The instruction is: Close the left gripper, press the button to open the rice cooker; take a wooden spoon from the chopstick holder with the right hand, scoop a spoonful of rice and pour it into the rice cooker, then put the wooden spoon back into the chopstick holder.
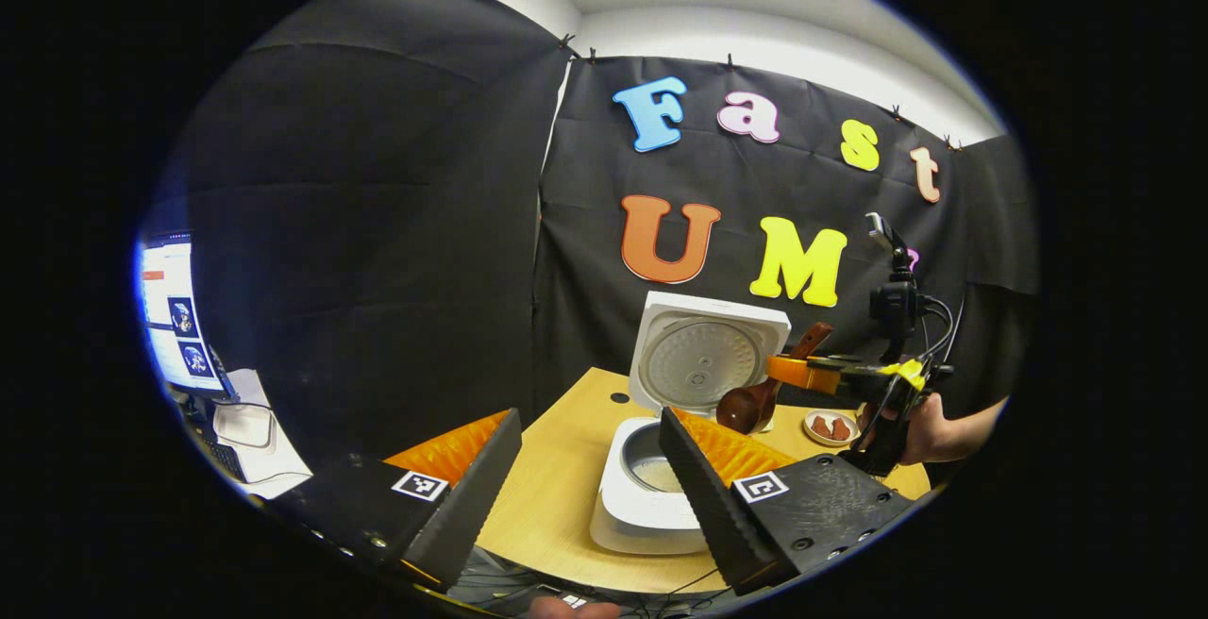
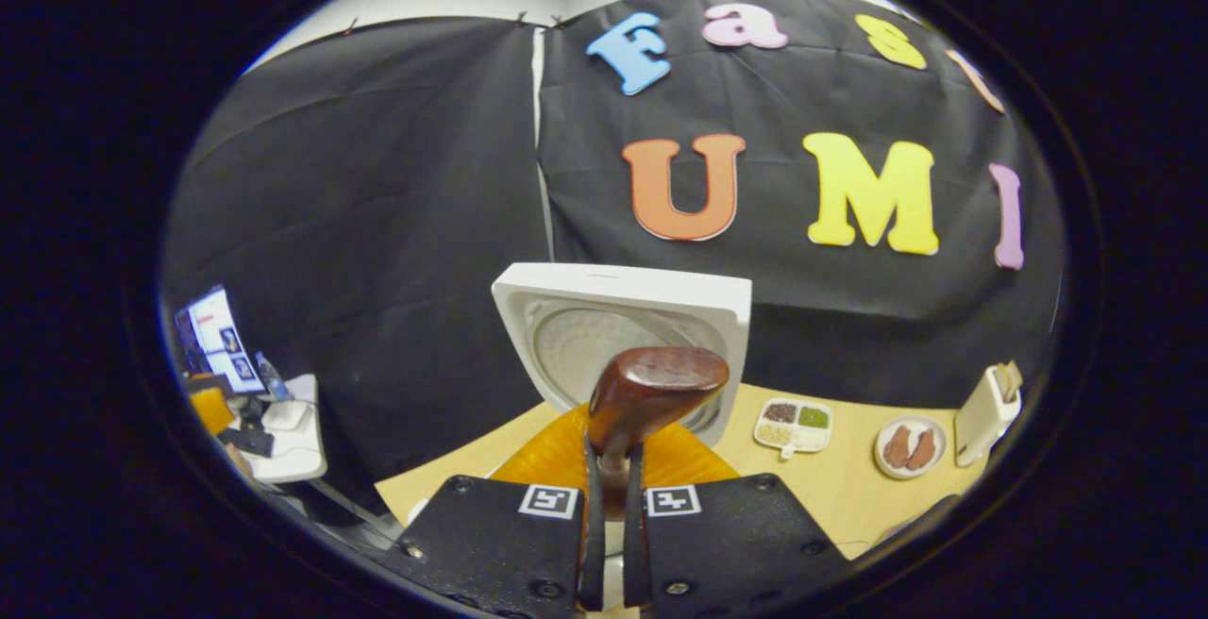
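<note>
Now the wooden spoon sits clamped between the right gripper's fingers, bowl tilted over the rice cooker, whose lid stands upright and open on the table. Left gripper hovers in front, jaws wide, holding nothing.

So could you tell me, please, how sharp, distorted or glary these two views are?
Left gripper view: strong fisheye bending of the table edge; cooker and spoon sharp, its own left gripper slightly soft, the monitor blown out. Right gripper view: spoon bowl close, a soft highlight on it; right gripper shut on it; the lid evenly lit, no harsh shadows.
</note>
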Action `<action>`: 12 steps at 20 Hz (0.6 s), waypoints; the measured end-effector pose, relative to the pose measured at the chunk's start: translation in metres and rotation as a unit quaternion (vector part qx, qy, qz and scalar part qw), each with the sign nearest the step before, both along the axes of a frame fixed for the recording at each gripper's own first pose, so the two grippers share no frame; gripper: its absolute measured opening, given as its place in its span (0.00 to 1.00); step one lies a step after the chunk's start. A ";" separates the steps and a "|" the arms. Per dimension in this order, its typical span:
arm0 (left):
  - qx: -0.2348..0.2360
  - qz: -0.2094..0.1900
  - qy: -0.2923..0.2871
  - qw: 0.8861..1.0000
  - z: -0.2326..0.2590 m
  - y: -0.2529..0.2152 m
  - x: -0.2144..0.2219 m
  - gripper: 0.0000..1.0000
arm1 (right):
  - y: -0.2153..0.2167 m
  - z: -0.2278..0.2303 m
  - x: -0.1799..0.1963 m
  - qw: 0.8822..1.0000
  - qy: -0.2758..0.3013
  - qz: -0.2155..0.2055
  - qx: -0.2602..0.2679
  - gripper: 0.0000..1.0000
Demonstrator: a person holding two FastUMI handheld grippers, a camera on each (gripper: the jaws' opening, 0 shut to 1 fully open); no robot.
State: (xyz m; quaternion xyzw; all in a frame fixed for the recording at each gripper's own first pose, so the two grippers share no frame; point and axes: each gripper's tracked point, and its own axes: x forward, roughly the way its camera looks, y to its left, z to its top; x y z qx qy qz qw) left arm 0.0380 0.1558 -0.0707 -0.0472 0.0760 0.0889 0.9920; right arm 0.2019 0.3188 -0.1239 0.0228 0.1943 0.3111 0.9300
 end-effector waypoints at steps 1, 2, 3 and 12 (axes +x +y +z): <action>0.001 -0.006 0.001 1.000 0.001 -0.006 0.003 0.95 | -0.009 0.005 0.001 0.999 0.021 -0.009 0.026 0.13; 0.002 -0.011 0.002 1.000 0.001 -0.011 0.004 0.95 | -0.021 0.008 0.002 0.997 0.043 -0.020 0.053 0.13; 0.002 -0.016 0.004 1.000 0.002 -0.017 0.007 0.95 | -0.034 0.012 0.004 0.994 0.066 -0.037 0.081 0.13; -0.003 -0.083 0.003 0.996 0.014 -0.109 0.040 0.95 | -0.218 0.031 0.019 0.974 0.068 -0.173 0.128 0.13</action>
